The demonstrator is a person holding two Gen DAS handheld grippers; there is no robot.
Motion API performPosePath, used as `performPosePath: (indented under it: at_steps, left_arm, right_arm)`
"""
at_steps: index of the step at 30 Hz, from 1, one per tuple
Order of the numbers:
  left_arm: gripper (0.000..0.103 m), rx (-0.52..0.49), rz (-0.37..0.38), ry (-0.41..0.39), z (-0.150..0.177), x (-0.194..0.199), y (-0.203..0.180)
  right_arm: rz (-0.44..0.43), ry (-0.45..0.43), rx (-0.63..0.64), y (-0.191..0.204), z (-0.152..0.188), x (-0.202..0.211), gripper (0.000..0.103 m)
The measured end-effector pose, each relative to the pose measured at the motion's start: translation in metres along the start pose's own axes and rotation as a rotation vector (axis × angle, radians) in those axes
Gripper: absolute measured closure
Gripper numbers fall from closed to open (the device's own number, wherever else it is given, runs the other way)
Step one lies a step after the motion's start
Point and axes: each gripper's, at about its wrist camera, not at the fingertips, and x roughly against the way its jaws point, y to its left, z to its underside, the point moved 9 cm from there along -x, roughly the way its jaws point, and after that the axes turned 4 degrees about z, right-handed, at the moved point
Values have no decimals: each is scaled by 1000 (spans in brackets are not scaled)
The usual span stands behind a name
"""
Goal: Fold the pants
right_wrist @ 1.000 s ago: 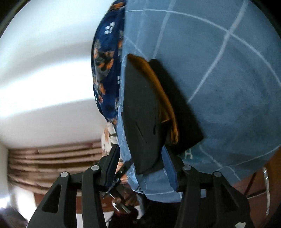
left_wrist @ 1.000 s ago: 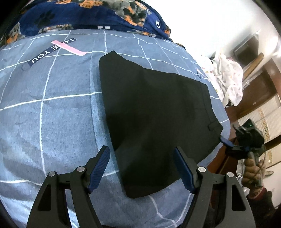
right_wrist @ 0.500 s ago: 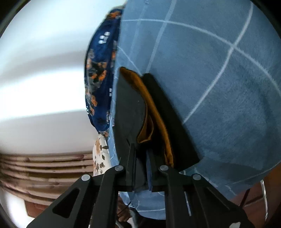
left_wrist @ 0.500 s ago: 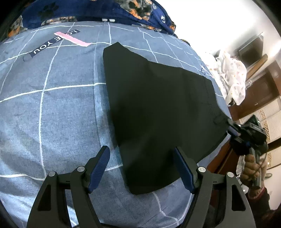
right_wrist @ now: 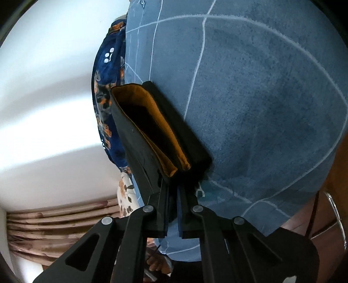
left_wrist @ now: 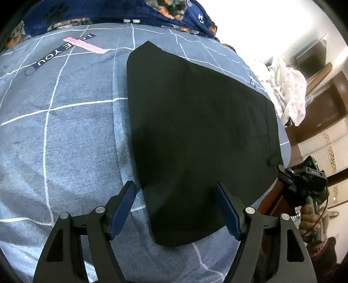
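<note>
While the black pants (left_wrist: 195, 135) lie flat on the blue checked bedspread (left_wrist: 65, 135), folded into a broad panel, the left claw (left_wrist: 176, 209) hangs over their near edge with its blue-padded fingers (left_wrist: 124, 206) spread wide, gripping nothing. One finger sits over bare bedspread on the left, the other over the black cloth. Over at the right edge of the bed, the right claw (right_wrist: 173, 209) is clamped on the waistband corner of the pants (right_wrist: 148, 139), jaws nearly together with the cloth between them. From that side you can see the layers peeling apart, with an orange-brown lining (right_wrist: 152, 122) showing. A dark blue patterned blanket (left_wrist: 113, 10) is bunched at the far end of the bed, and a "YOU" strap (left_wrist: 58, 54) lies far left.
</note>
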Motion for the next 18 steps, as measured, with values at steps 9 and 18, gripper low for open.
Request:
performPosePath:
  at_steps: [9, 18]
  left_arm:
    - [26, -33, -22, -12, 1, -6, -5]
    - [25, -42, -16, -6, 1, -7, -4]
  right_arm:
    - [-3, 62, -96, 2, 1, -3, 95]
    - [71, 69, -3, 24, 1, 6, 67]
